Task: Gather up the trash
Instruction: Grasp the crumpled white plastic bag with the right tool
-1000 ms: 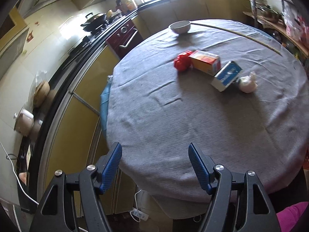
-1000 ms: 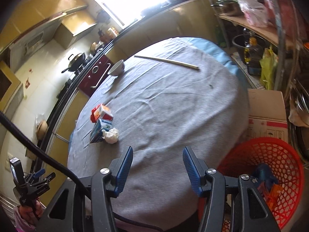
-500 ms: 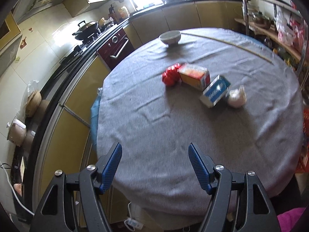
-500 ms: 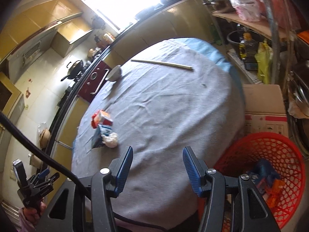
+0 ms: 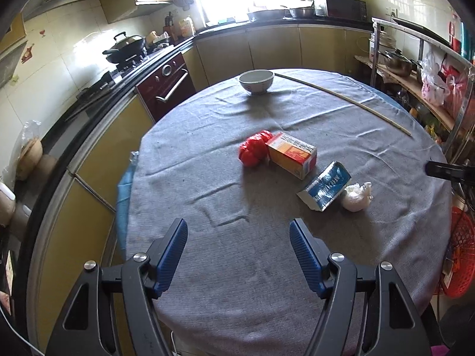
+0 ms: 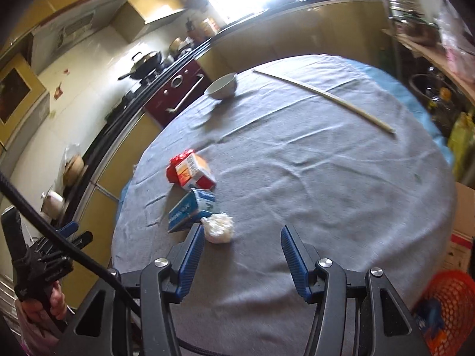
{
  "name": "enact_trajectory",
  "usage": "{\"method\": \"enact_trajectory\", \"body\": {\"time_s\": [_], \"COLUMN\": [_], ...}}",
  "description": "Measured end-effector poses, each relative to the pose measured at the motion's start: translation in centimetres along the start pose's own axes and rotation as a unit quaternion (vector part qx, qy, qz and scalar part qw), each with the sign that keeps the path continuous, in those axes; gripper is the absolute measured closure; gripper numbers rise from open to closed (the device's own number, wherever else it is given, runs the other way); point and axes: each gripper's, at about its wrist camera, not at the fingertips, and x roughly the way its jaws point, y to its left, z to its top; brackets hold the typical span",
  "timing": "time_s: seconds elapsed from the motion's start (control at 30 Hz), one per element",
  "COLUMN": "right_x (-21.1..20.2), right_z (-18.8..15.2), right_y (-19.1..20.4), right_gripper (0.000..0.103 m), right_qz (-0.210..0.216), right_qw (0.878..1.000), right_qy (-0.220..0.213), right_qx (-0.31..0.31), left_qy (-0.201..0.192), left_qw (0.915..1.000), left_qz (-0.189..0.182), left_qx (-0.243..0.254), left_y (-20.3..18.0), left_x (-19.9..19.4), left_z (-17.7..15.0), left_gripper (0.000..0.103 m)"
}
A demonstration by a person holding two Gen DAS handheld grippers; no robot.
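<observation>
Trash: four pieces in a loose row on the grey-clothed desk (image 5: 225, 267), left of its middle: red wrapper (image 5: 253, 148), orange box (image 5: 292, 154), blue carton (image 5: 325, 188), white wad (image 5: 356, 197).
Where: the wrapper touches the box's left end; the carton lies just beside the box, on the near right; the wad touches the carton's right end and is the nearest piece.
Handling: all four look light. The wad seems soft, crumpled plastic or tissue; it should squash, so pinch it across its middle. The wrapper looks crinkly and perhaps slick. The box seems stiff card; grip its long flat sides. The carton looks part-crushed and open at one end; take it across the flat faces.
Look: box orange and white with red print; carton blue and white with lettering; wrapper glossy red, bunched.
Left tongs (image 5: 239, 247): parted wide, empty, over bare cloth, well short of the trash.
Right tongs (image 6: 242, 250): parted, empty; the wad (image 6: 218, 227) sits just beside the left finger (image 6: 193, 252), not between the pads.
Basket (image 6: 445, 302): red mesh, off the desk's near right edge, already holding some items.
Others: bowl (image 5: 256, 81) and long stick (image 5: 341, 101) at the far side, well apart from the trash.
</observation>
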Motion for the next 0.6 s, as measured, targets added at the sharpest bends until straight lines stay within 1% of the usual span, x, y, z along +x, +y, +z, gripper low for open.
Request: {"method": "enact_trajectory", "body": {"time_s": [0.13, 0.37, 0.5, 0.6], "right_x": [2.9, 7.9, 10.0, 11.7], "right_z": [0.4, 0.2, 0.1, 0.0], "right_y": [1.0, 1.5, 2.2, 2.2], "right_gripper": [0.045, 0.045, 0.046, 0.047], "right_qz": [0.008, 0.012, 0.005, -0.001], "right_qw": [1.0, 0.997, 0.996, 0.995], "right_qy": [0.025, 0.071, 0.084, 0.096], "right_qx": [-0.014, -0.023, -0.039, -0.038], "left_qy": [0.009, 0.016, 0.021, 0.025], "left_qw": [0.9997, 0.9991, 0.9988, 0.9984], "left_qz": [-0.019, -0.037, -0.043, -0.051], "left_qx": [0.008, 0.013, 0.01, 0.004], "left_y": [-0.8, -1.5, -1.5, -1.3], "left_x": [0.8, 1.9, 2.5, 2.8], "left_z": [-0.3, -0.2, -0.1, -0.1], "left_gripper": [0.031, 0.031, 0.031, 0.031]}}
